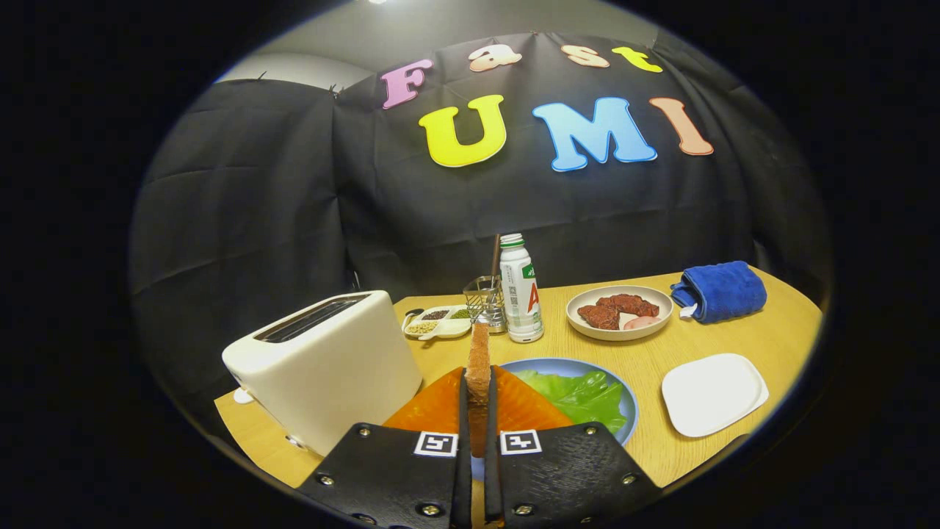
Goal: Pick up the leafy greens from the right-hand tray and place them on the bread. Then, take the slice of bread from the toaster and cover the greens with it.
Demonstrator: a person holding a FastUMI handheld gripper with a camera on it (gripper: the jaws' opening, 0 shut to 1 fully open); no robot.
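A light wooden table (pixel 734 334) stands in a booth walled with black cloth (pixel 294 191), and a pale wall shows above the cloth. On the table, a white toaster (pixel 327 364) sits to the left of the fingers. Beyond it lie a small divided dish (pixel 437 322) with seeds, a wire holder (pixel 485 300) and a white bottle (pixel 520 290) with a green cap. Further right are a plate of brown meat (pixel 619 311), a folded blue towel (pixel 721 292) and a bare white tray (pixel 714 393).

The gripper (pixel 477 400) is closed on a slice of bread (pixel 479 367), held upright on its edge, brown crust facing the camera, both fingers pressing its flat sides. Just beneath and ahead of the fingers sits a blue plate (pixel 580 365) with the leafy greens (pixel 580 395) lying on it, bright green and crinkled.
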